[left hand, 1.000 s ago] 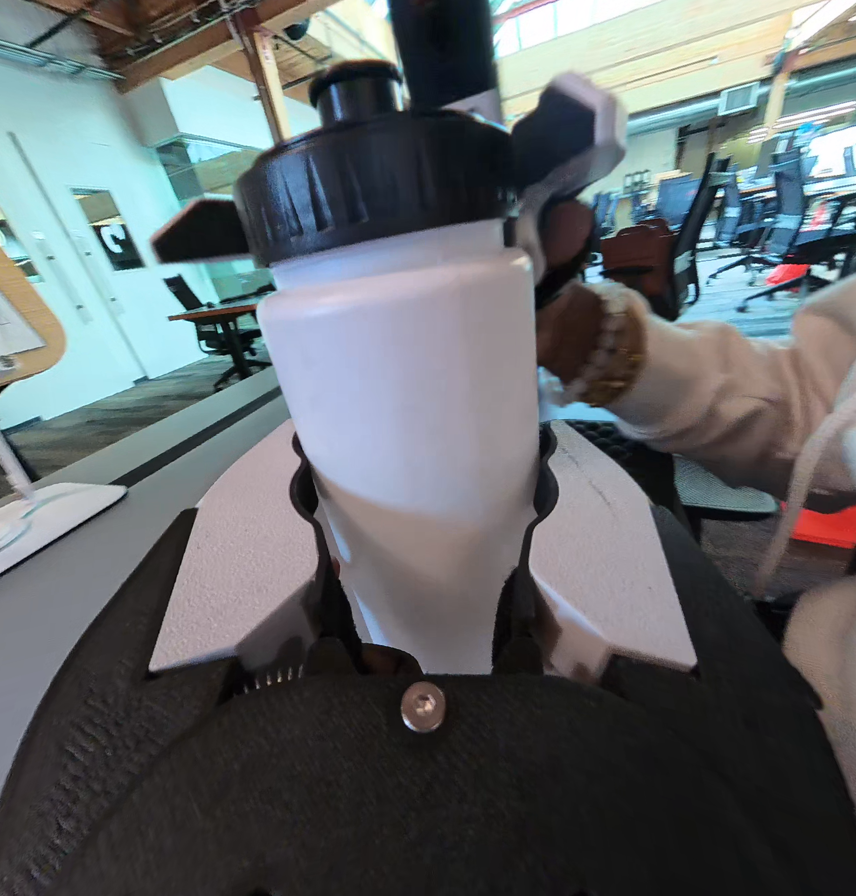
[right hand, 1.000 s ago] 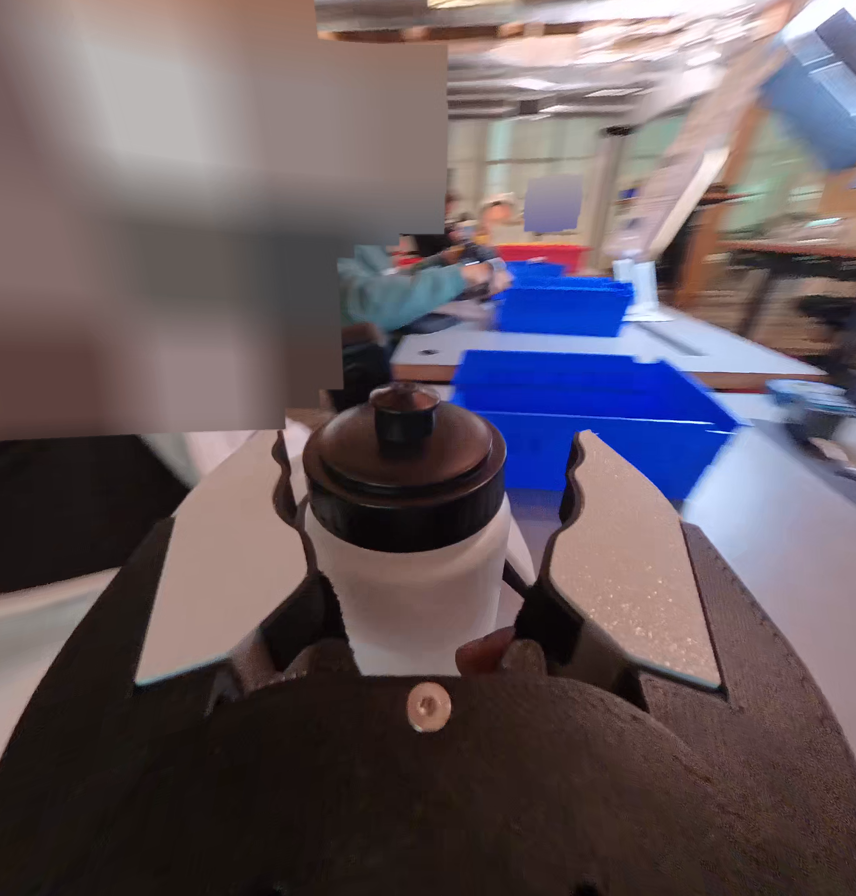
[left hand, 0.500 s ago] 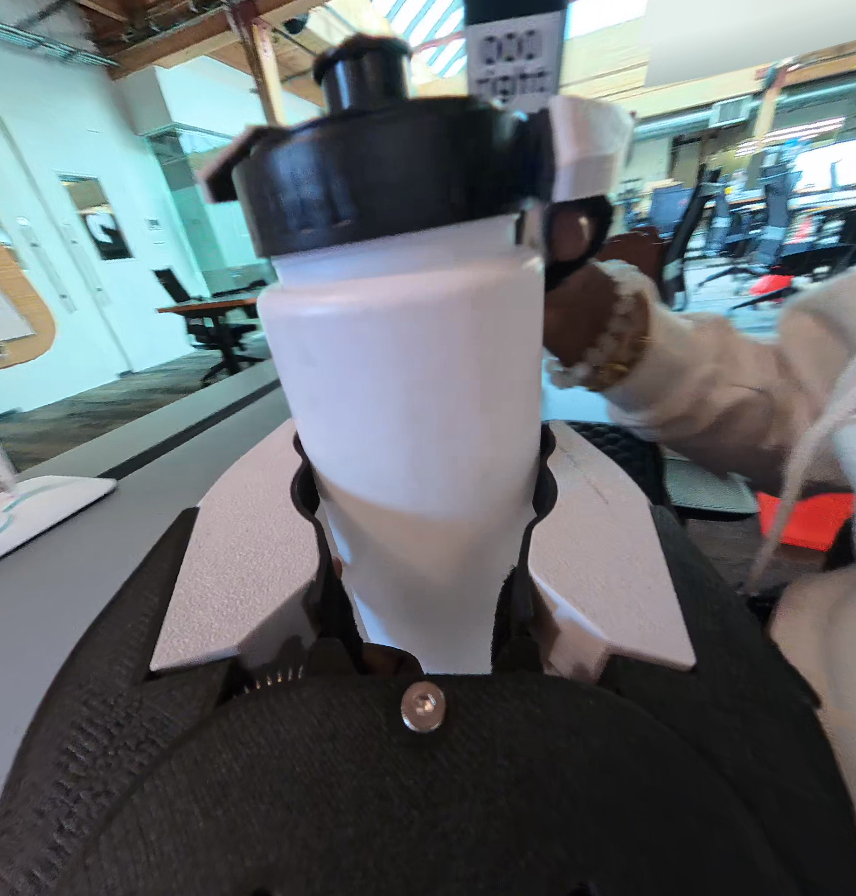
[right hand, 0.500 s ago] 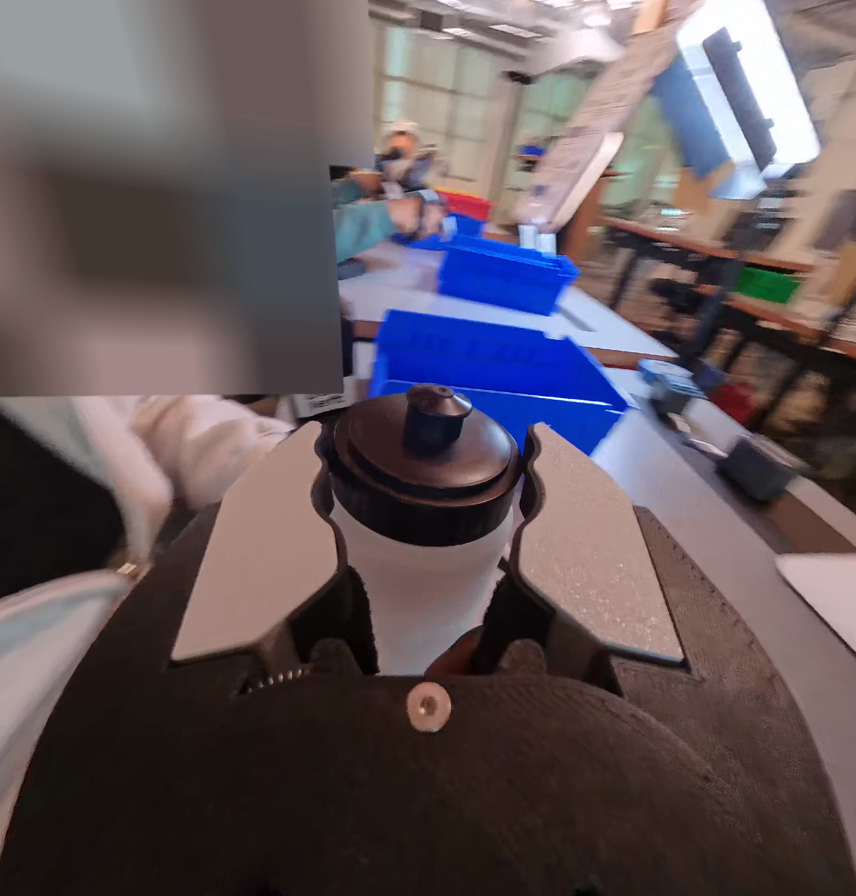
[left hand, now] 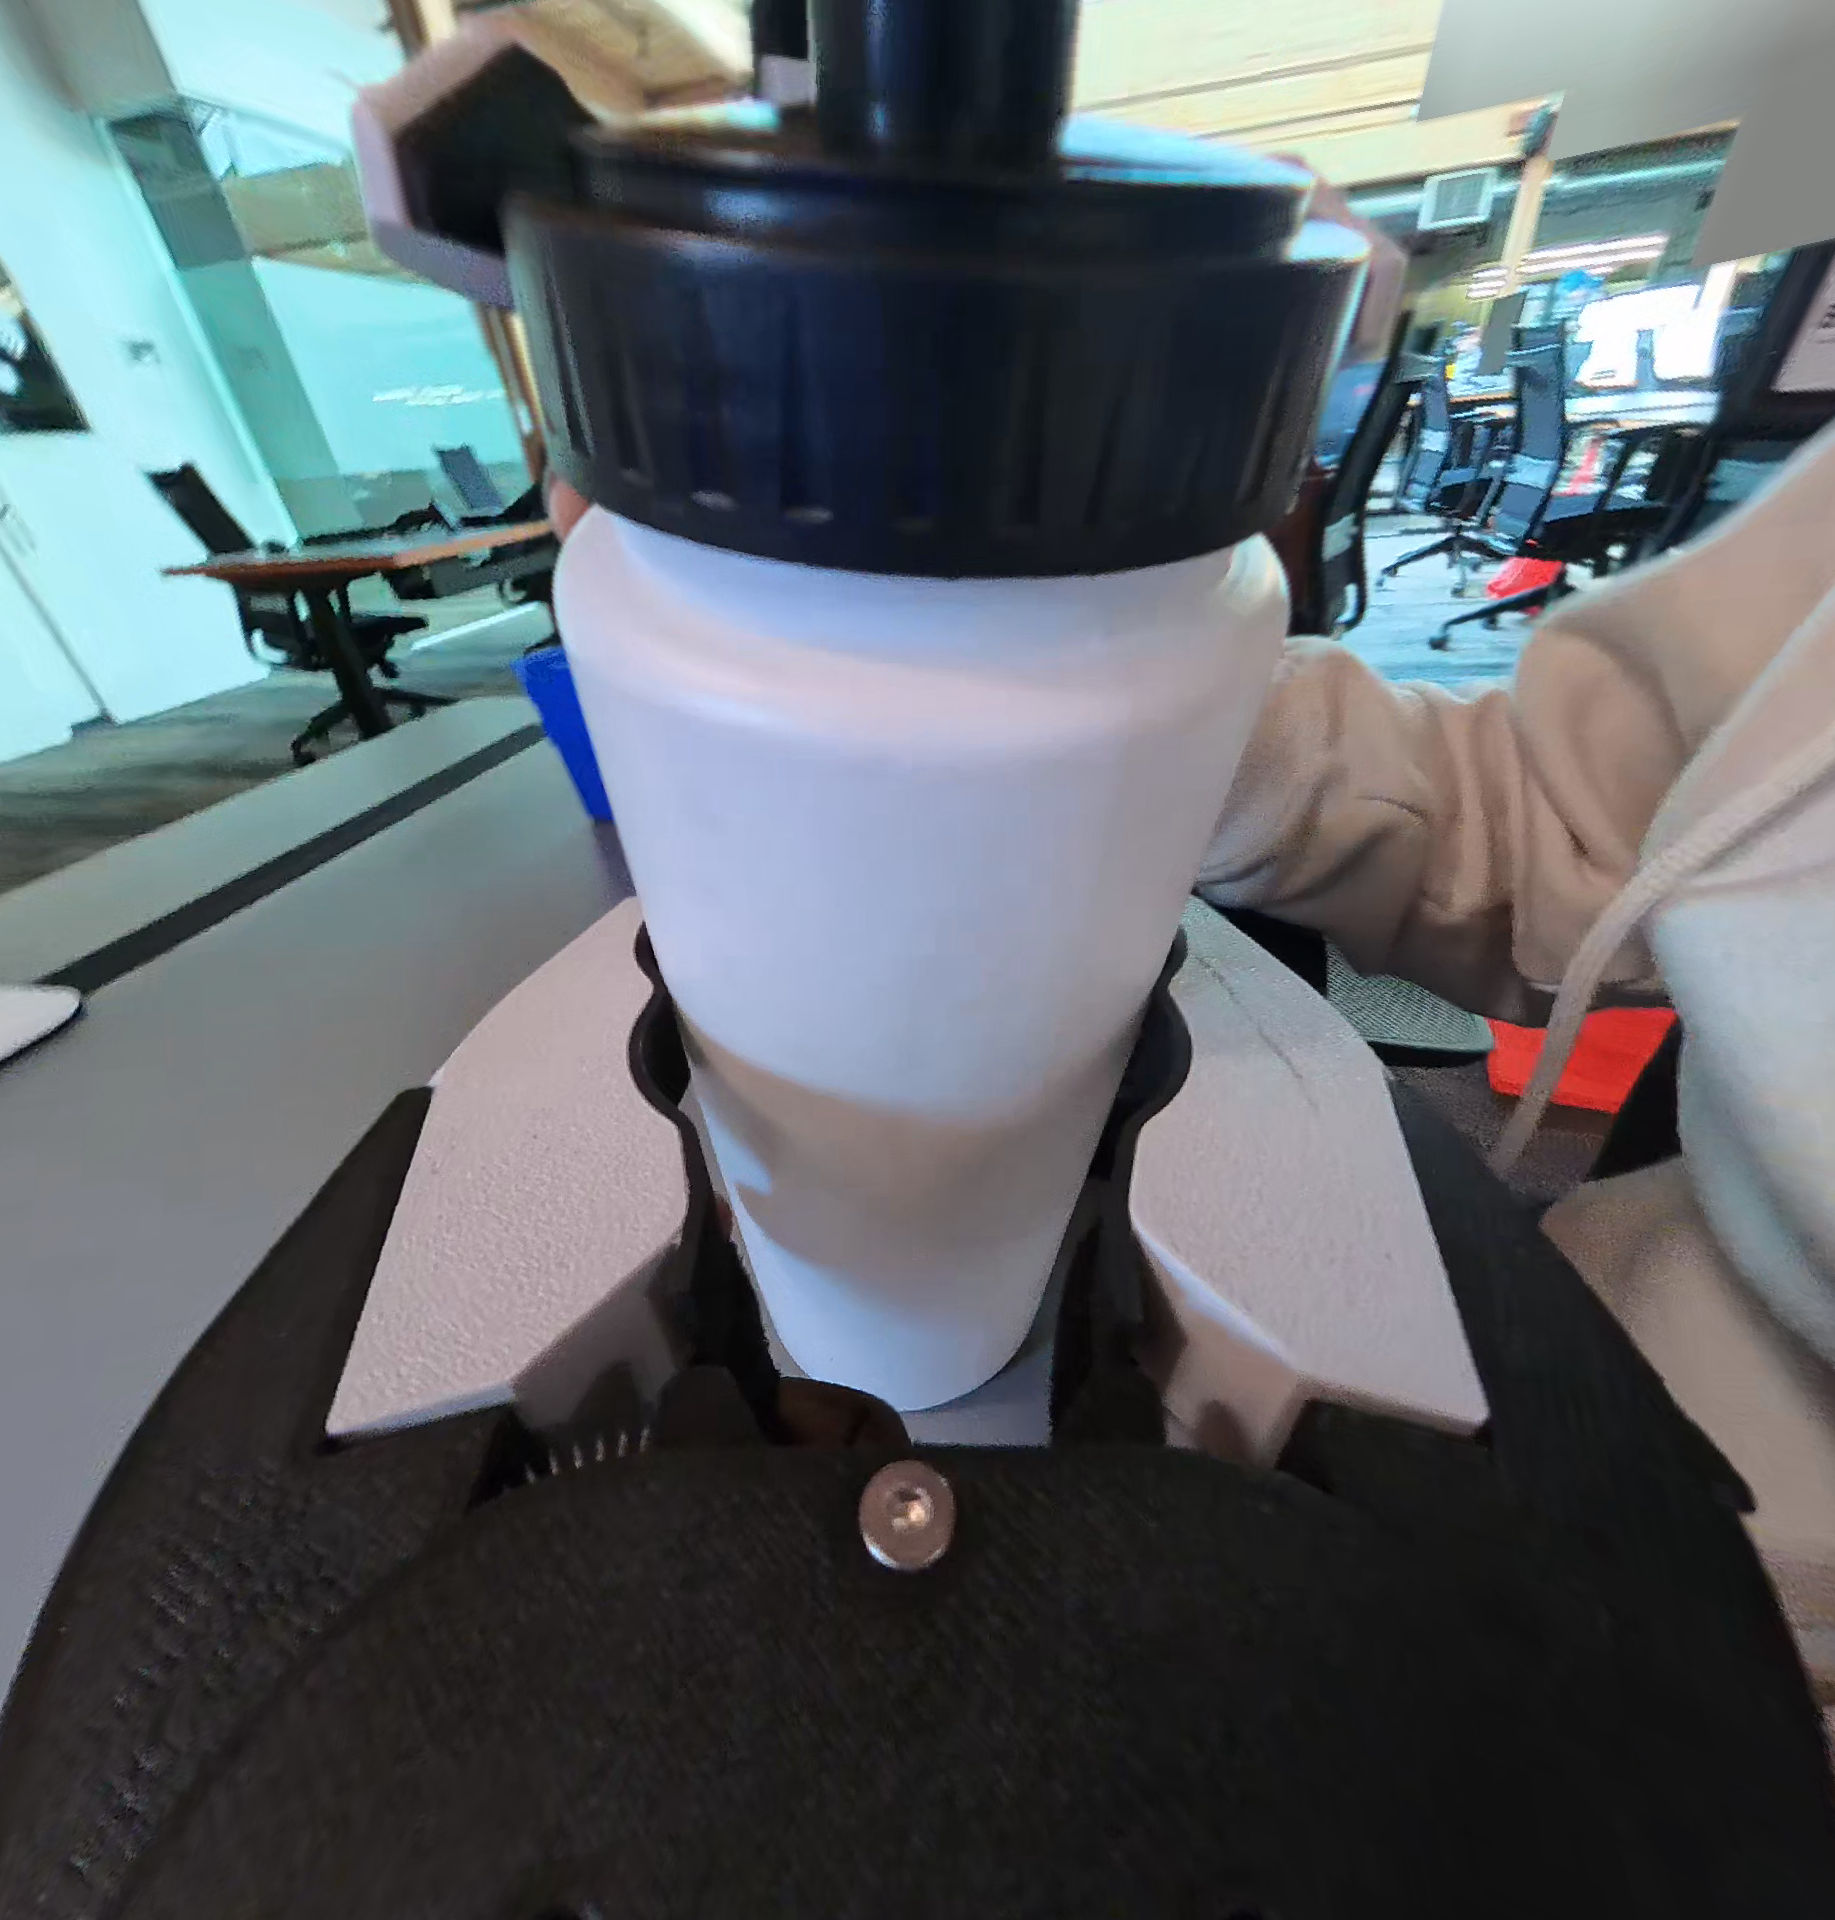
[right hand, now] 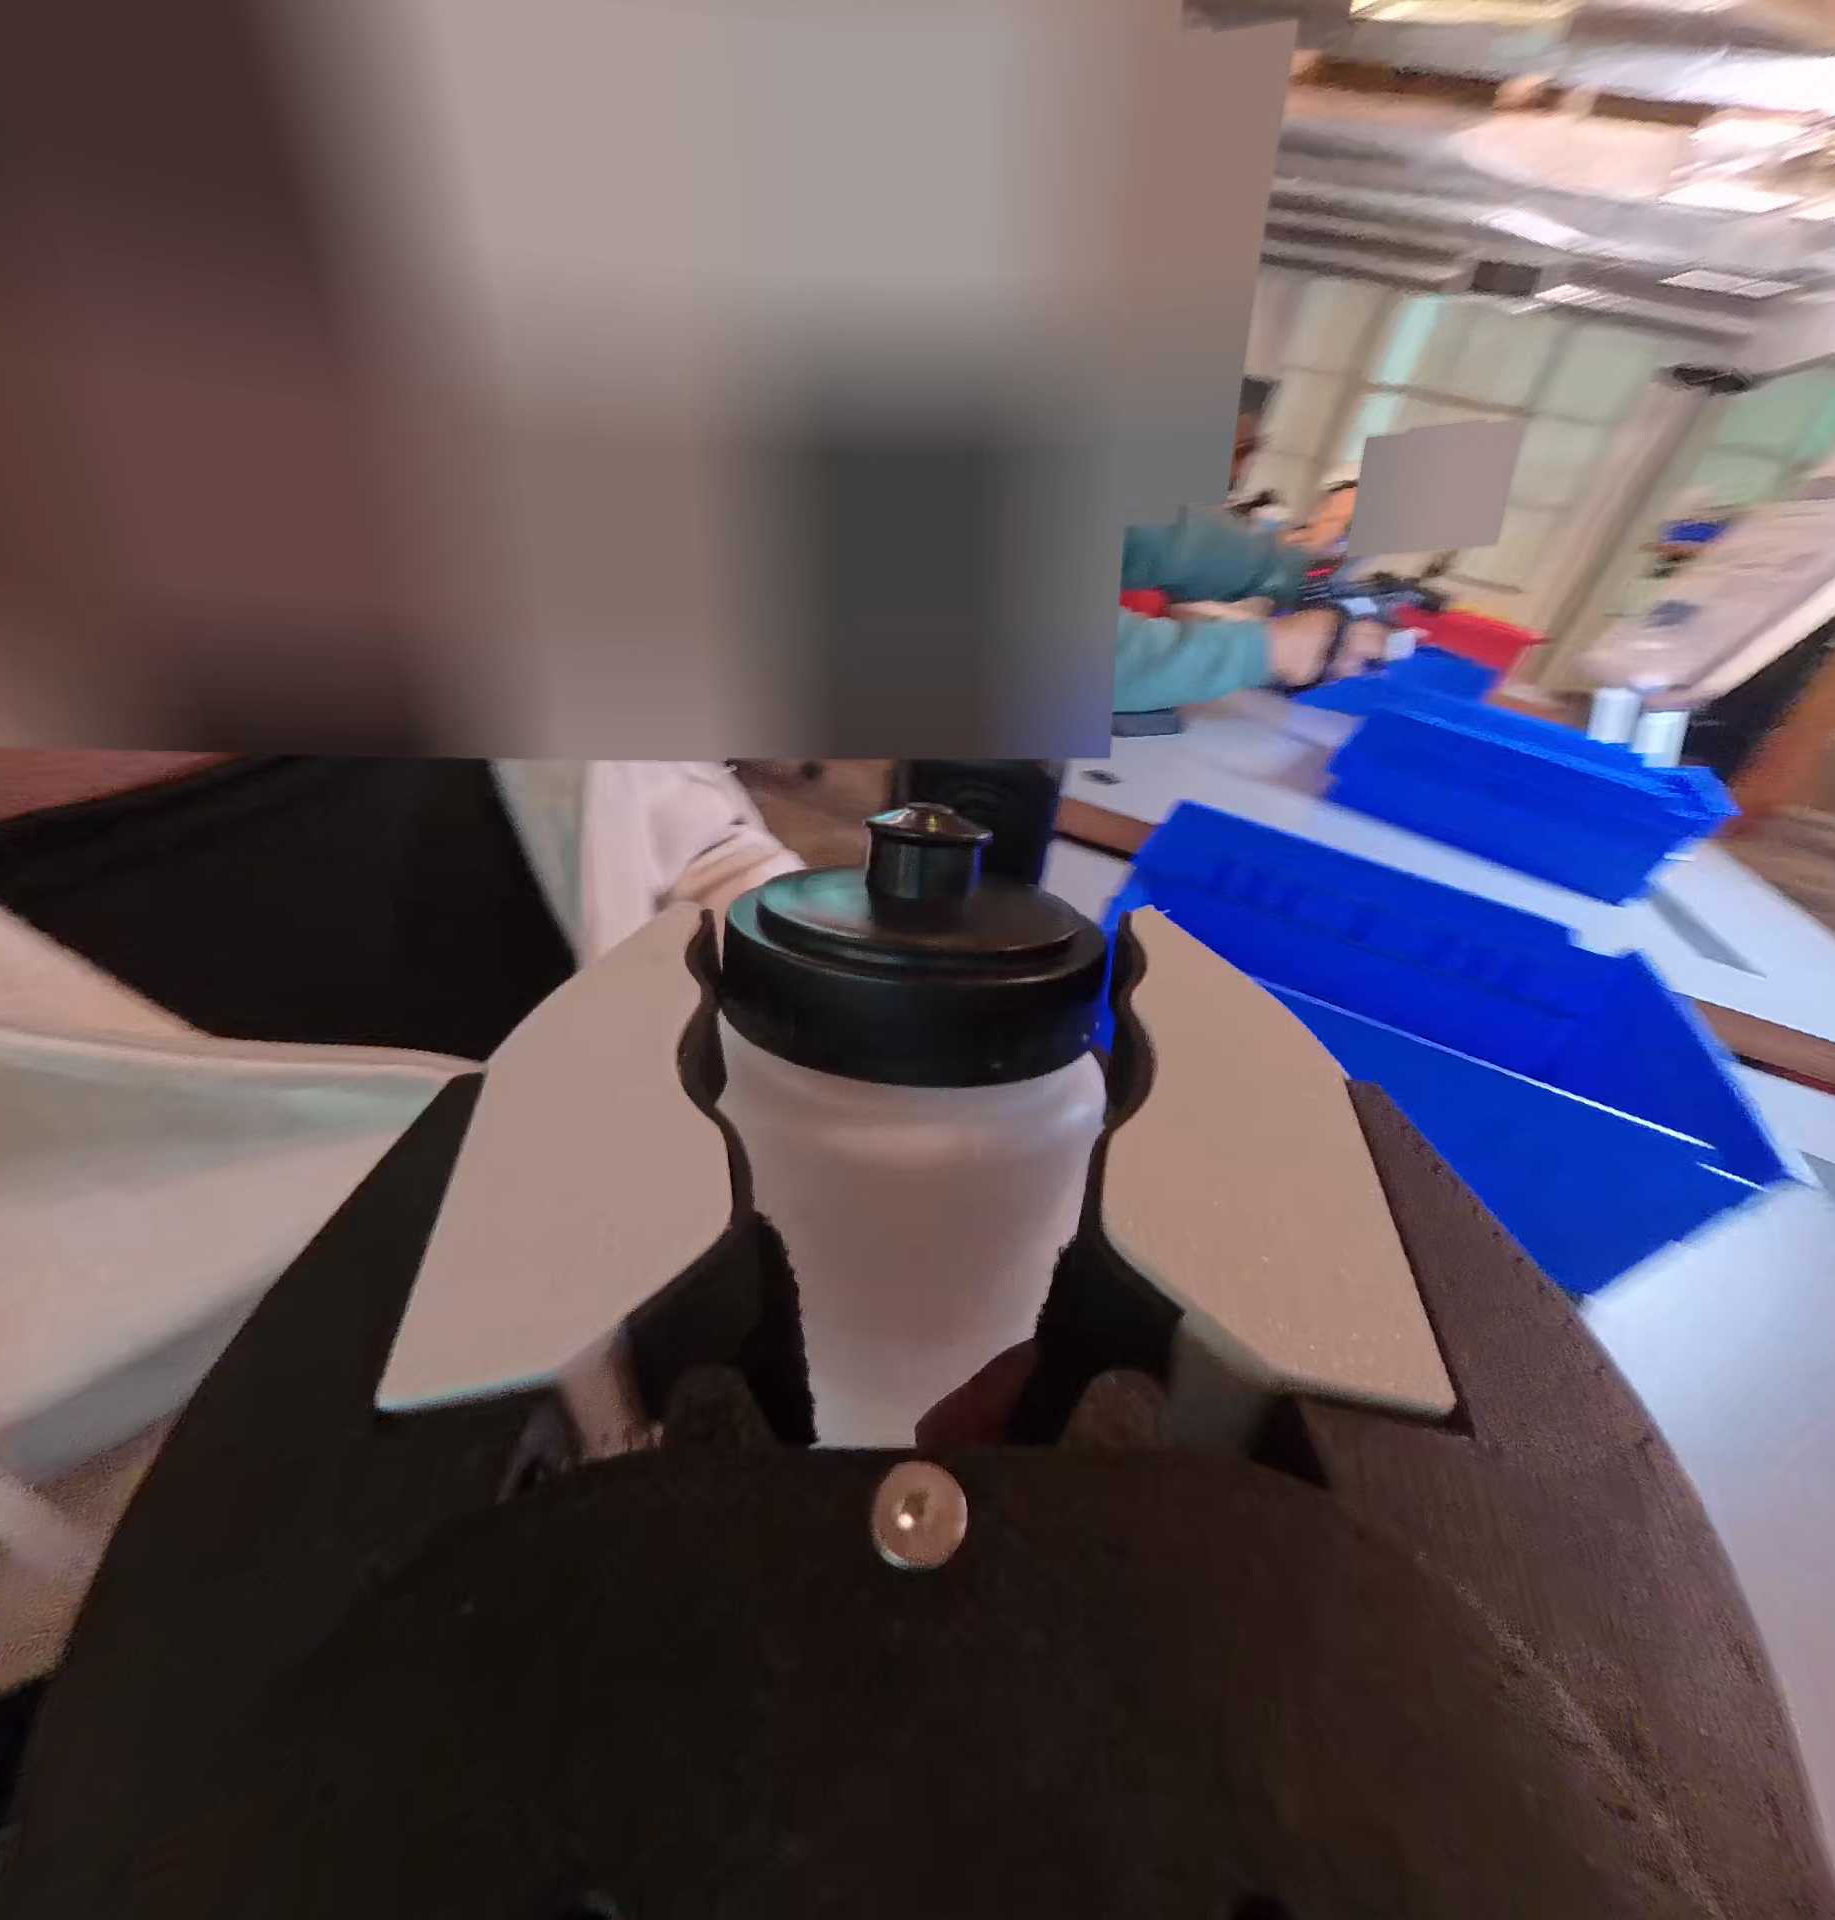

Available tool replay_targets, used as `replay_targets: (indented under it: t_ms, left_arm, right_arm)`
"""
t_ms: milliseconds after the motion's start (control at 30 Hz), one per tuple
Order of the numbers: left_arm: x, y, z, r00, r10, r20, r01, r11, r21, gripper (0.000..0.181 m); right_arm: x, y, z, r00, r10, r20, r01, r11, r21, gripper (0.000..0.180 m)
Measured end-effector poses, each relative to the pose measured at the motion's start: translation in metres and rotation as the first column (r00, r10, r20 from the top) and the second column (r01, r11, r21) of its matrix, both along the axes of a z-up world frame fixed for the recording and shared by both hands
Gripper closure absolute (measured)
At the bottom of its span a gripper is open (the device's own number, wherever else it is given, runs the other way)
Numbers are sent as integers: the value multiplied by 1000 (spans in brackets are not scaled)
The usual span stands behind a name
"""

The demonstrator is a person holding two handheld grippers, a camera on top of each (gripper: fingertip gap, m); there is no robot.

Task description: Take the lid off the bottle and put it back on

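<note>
A white bottle point(left hand: 913, 831) with a black ribbed screw lid point(left hand: 923, 384) and spout stands upright in my left gripper point(left hand: 908, 966), which is shut on its lower body. In the right wrist view the bottle point(right hand: 913, 1174) and lid point(right hand: 913, 997) sit between the fingers of my right gripper point(right hand: 913, 966), which are shut on the sides of the lid. In the left wrist view a right finger point(left hand: 445, 166) shows at the lid's upper left. The lid sits on the bottle's neck. The bottle's base is hidden.
A grey table point(left hand: 217, 1039) lies below. Blue bins point(right hand: 1464, 1049) stand to the right in the right wrist view. A person's cream sleeve point(left hand: 1464, 790) reaches in from the right. Desks and office chairs point(left hand: 300, 613) stand farther off. Some 9 cm of space lies between my two pairs of fingers.
My right gripper has closed from open onto the lid and turned around it, so its fingers sit at other sides of the lid. The bottle stays in my left gripper.
</note>
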State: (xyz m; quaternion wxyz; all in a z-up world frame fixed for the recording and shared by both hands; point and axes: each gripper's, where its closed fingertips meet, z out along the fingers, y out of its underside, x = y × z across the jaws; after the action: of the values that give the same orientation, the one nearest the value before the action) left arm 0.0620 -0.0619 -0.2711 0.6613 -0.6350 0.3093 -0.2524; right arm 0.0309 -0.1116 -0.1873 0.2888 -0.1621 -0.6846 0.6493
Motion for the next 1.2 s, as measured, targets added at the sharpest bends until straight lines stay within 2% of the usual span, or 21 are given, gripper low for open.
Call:
replay_targets:
  t_ms: [100,200,333,433,467,533,633,733,800,867,933,1033,1133,1200]
  left_arm:
    - [-15,11,-1,996,92,4,-92,992,-91,94]
    - [-27,21,-4,982,184,-35,-187,971,-150,94]
    - [-26,25,-7,968,224,-116,-242,954,-175,94]
    - [-22,27,-8,961,226,-158,-252,952,-172,94]
    - [-21,27,-8,959,228,-167,-256,951,-174,94]
    - [-21,27,-9,961,218,-169,-247,953,-177,94]
    - [-16,24,-8,976,157,-153,-181,970,-160,94]
    - [-7,17,-8,990,68,-127,-89,982,-168,94]
    - [1,11,-8,992,6,-127,-27,986,-167,94]
    - [7,8,-9,993,-30,-112,9,983,-186,94]
    - [7,9,-9,996,-44,-75,27,979,-203,94]
    - [4,10,-8,998,-19,-60,6,980,-197,94]
    - [-2,13,-8,998,30,-60,-41,981,-192,94]
    - [-6,16,-9,996,60,-62,-71,977,-199,94]
  right_arm:
    - [-9,33,11,965,-263,11,262,959,-110,98]
    - [-15,59,13,826,-550,127,564,803,-190,92]
    - [-17,44,6,706,-702,96,708,703,-64,82]
    - [-22,51,0,625,-776,80,776,629,34,95]
    - [-22,52,-1,624,-778,72,777,628,49,101]
    - [-23,51,-1,652,-754,80,752,657,55,102]
    - [-20,43,-1,754,-654,57,650,756,72,103]
    - [-13,31,0,893,-445,64,442,895,61,103]
    - [-3,22,1,970,-236,65,234,971,40,103]
    - [6,19,2,996,-63,61,64,998,-5,103]
    - [7,21,3,998,8,68,-2,997,-82,103]
    - [1,25,5,998,-53,40,58,988,-144,103]
    - [-3,38,10,969,-249,-11,246,962,-119,88]
    - [-3,49,20,925,-379,-22,373,919,-131,91]
